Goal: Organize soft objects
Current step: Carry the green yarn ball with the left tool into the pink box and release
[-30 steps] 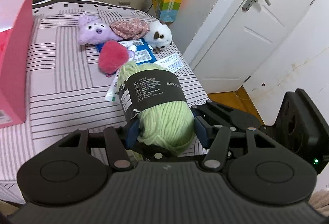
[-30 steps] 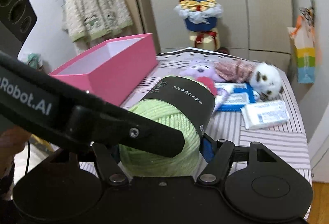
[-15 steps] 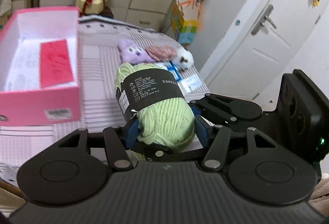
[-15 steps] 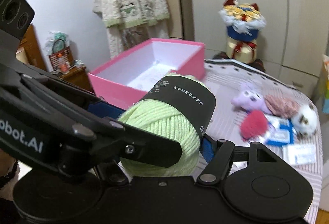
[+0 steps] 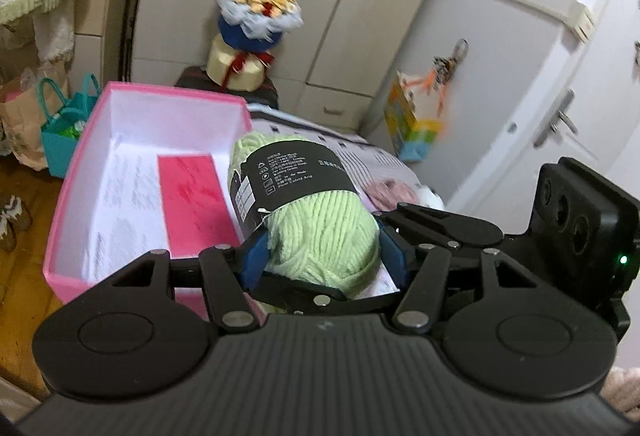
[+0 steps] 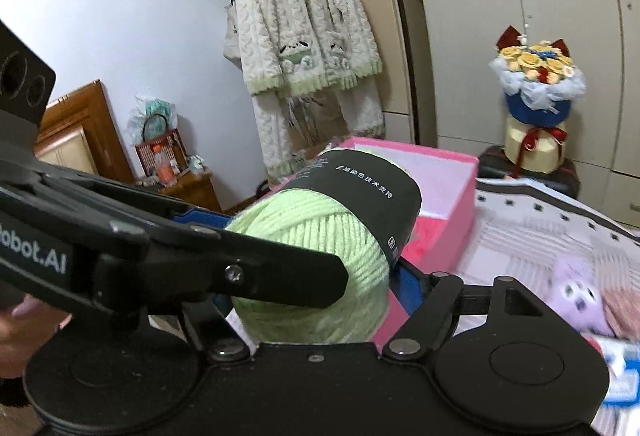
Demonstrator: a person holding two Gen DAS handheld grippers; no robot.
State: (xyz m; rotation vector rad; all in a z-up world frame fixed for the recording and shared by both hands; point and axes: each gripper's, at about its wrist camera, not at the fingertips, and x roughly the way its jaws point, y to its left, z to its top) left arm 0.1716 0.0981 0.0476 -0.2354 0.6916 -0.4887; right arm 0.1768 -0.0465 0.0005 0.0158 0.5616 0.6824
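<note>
Our left tongs (image 5: pixel 322 252) pinch the light-green yarn skein (image 5: pixel 316 220) between blue pads, holding it above the near edge of the pink box (image 5: pixel 80 172). Our right tongs (image 6: pixel 320 276) bracket the same skein (image 6: pixel 320 260), jaws opening; whether they press it we cannot tell. The box holds white printed paper and a red card (image 5: pixel 192 196). Only the right view shows the purple plush (image 6: pixel 576 296) on the bed and the hanging cardigan (image 6: pixel 304 32).
</note>
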